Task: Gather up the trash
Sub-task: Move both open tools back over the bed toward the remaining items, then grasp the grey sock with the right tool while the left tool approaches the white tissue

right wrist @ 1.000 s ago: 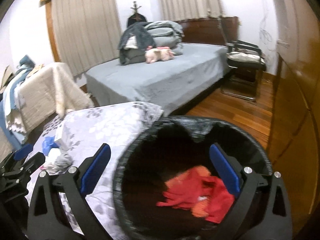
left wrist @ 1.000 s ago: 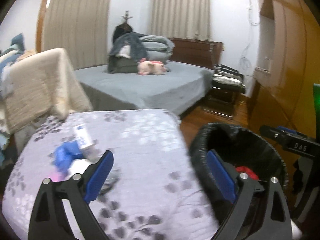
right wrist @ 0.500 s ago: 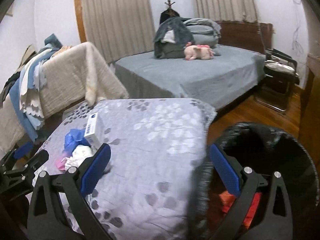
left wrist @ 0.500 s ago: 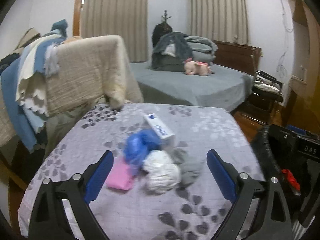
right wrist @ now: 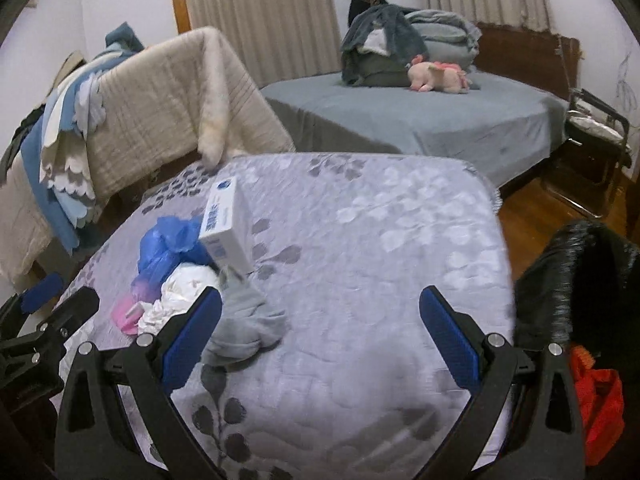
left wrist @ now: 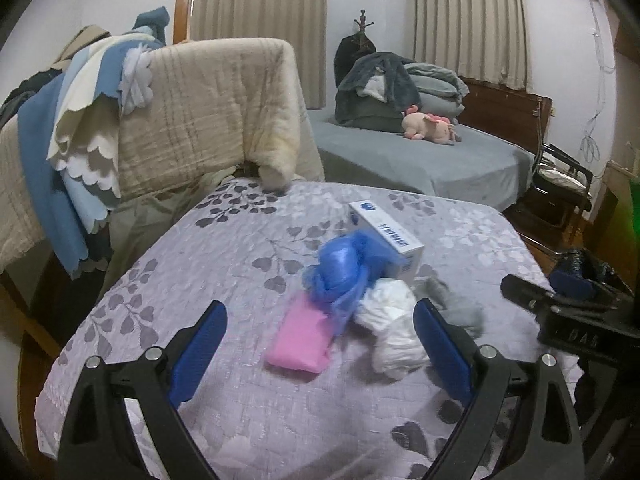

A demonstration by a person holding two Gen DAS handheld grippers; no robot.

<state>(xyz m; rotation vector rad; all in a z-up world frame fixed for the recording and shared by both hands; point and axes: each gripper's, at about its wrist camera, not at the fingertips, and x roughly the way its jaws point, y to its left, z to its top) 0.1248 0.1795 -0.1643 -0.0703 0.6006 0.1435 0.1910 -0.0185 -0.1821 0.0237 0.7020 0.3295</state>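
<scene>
You're reaching for the next piece: left gripper (left wrist: 318, 354), fingers spread and empty, frames the pink packet (left wrist: 301, 344); right gripper (right wrist: 320, 336) is likewise released.

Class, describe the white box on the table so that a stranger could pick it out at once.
Find the table with the grey leaf-patterned cloth. A small heap of litter lies on it, and the white box sits at its far edge. It alone is rigid and rectangular, with blue print.

Both grippers, left (left wrist: 320, 344) and right (right wrist: 320, 332): black plastic V-frame arms, ribbed blue finger pads (left wrist: 198, 354), silver screws, "DAS" embossed on right body.
</scene>
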